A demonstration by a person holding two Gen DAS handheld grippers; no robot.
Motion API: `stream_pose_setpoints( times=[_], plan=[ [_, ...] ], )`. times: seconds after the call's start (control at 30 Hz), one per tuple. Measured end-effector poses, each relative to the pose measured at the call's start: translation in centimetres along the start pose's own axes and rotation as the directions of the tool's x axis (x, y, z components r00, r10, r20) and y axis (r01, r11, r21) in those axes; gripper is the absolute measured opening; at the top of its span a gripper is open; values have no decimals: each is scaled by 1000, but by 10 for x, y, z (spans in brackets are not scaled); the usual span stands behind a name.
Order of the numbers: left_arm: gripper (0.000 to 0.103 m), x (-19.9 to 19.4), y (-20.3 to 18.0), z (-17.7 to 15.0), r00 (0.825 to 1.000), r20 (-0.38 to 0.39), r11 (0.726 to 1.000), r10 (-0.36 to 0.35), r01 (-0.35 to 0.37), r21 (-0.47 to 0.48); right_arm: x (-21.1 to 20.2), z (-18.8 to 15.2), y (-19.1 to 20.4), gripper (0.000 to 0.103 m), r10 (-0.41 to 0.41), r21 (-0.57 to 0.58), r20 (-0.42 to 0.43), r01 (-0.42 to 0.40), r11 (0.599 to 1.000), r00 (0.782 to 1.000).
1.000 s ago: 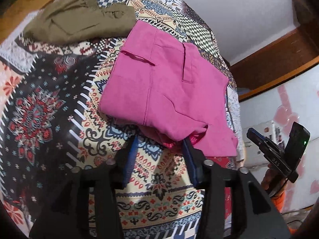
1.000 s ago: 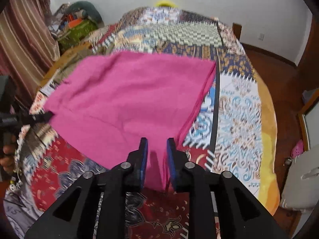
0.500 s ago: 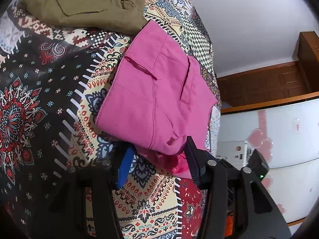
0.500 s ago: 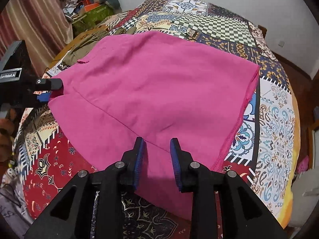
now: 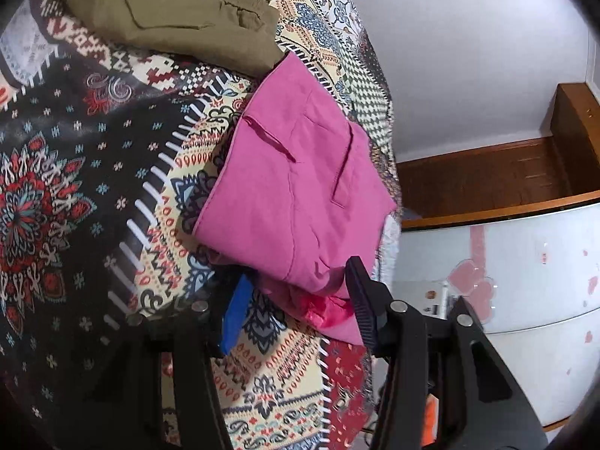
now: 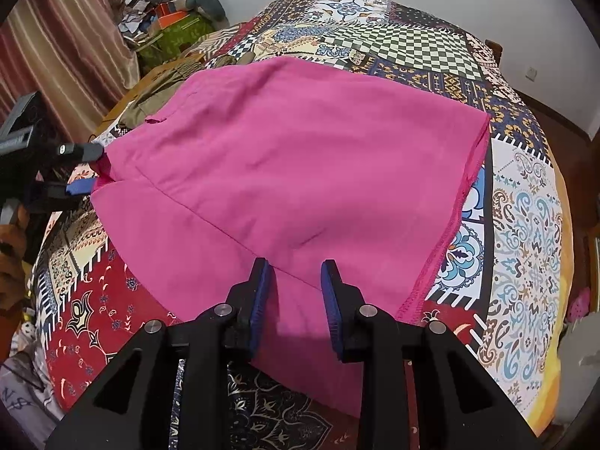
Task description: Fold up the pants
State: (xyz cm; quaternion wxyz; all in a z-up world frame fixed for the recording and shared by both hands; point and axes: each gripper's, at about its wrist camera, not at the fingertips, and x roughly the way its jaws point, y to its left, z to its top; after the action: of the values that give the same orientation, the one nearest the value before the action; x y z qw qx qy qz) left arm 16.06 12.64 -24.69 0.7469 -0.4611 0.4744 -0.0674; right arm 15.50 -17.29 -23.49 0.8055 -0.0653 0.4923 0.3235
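Note:
Pink pants (image 5: 300,195) lie folded flat on the patterned bedspread (image 5: 75,187). My left gripper (image 5: 298,270) is open and straddles their bunched near corner; its blue pad stands clear of the cloth. The right wrist view shows the same pink pants (image 6: 300,168) spread wide, with the left gripper (image 6: 90,168) at their left corner. My right gripper (image 6: 295,264) hovers over the near hem, open, and flat pink cloth shows in the gap between the pads.
Olive pants (image 5: 168,11) lie folded on the bed beyond the pink ones. The bed edge drops to a wooden floor (image 5: 487,172) and a white cabinet (image 5: 525,300). A pile of clutter (image 6: 172,18) and a striped curtain (image 6: 56,56) stand behind the bed.
The right gripper came down, laid the lifted pink cloth flat on the bed, and its jaws parted. The left gripper rolled and shifted along the pants' near corner.

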Motion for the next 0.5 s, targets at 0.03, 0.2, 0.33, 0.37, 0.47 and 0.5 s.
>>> stream_pose_setpoints(
  times=[0.03,0.2,0.33,0.37,0.47,0.5],
  plan=[
    [49,4,-1,1,1000,-1,1000,8,-8,0,0,0,1,26,-5,-6,1,5,1000,1000],
    [49,14,3,12,1000,1,997,-13,14,-72,-1,0,5,26,-26,-28,6,27,999,1000],
    [49,20,-5,16,999,14,998,35,-34,-55,-1,0,3,26,-23,-24,7,23,999,1000],
    [50,22,-9,17,999,19,998,51,-50,-49,-1,0,3,26,-21,-22,7,21,1000,1000],
    [49,29,-14,20,997,38,996,72,-70,-55,-1,0,1,26,-16,-17,6,16,1000,1000],
    [49,32,-14,23,996,45,995,79,-76,-66,-1,0,1,26,-15,-16,7,15,1000,1000]
  ],
)
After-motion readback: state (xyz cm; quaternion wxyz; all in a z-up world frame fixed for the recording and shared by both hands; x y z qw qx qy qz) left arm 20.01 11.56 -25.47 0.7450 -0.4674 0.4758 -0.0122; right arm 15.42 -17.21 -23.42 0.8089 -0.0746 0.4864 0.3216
